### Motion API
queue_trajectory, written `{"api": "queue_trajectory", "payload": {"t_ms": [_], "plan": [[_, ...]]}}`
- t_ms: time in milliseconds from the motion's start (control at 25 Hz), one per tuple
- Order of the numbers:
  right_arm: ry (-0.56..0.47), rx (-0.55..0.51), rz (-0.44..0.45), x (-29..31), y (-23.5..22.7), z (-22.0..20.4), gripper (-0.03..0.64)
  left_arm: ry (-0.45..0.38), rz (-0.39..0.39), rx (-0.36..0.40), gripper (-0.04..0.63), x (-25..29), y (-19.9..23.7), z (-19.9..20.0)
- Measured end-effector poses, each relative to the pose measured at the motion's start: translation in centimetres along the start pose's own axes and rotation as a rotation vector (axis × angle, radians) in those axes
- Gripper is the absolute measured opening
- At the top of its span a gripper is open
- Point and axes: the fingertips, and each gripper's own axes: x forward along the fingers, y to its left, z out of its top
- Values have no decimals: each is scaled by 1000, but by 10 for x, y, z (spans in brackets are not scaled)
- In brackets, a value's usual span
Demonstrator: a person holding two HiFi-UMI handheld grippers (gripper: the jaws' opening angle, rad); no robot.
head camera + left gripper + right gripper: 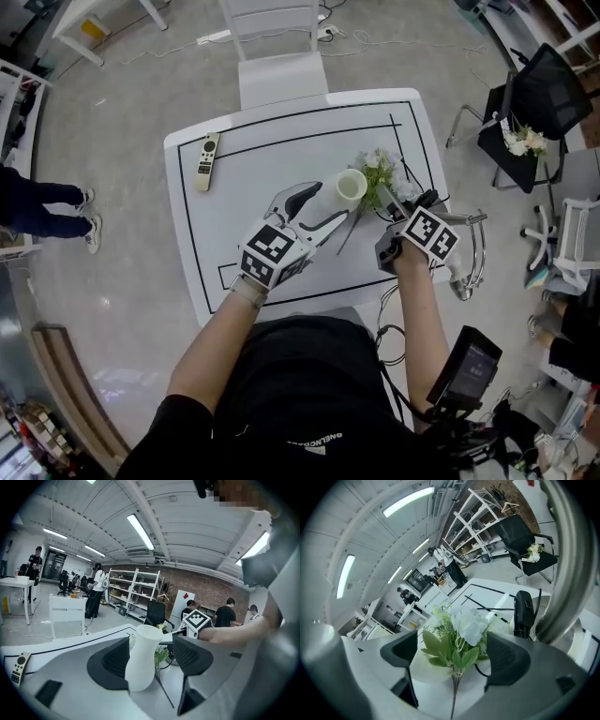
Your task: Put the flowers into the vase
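Note:
A white vase [352, 186] stands upright on the white table [244, 150], right of its middle. In the left gripper view the vase [142, 658] is between my left gripper's [151, 658] jaws, close to the left pad, with a gap at the right pad; the jaws are open. A bunch of white flowers with green leaves [380, 172] lies on the table just right of the vase, its stem [349, 231] running toward me. In the right gripper view the flowers [459, 632] lie between the open jaws of my right gripper [452, 660], untouched by either pad. In the head view my left gripper [319, 208] and right gripper [394, 202] flank them.
A remote control [207, 159] lies at the table's left side. A white chair [279, 66] stands beyond the far edge. A black cable and device [524, 609] lie at the right edge. An office chair [530, 112] carries more flowers; a person [47, 206] stands at left.

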Motion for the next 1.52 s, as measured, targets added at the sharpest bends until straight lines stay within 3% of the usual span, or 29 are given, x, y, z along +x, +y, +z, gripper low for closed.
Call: {"api": "queue_trajectory", "payload": {"t_ms": [280,560,1080,1400,1520], "plan": [[78,-42,-104,29,-17,-3,439,-6,-2,-5,272,17,9,-1],[183,-211,-222,46,-27,-10,437,-2,-28,6,272,37,9,-3],[210,-308,-298,66,-34,-14,429,-2,-71,-10,272,46,6,-6],[159,-320,-315,50,-38,-5,211,20,-66,-2,270,45,7,-11],[136,-292,-315,42,-39,-2,162,18,-62,0,270,45,7,-10]]}}
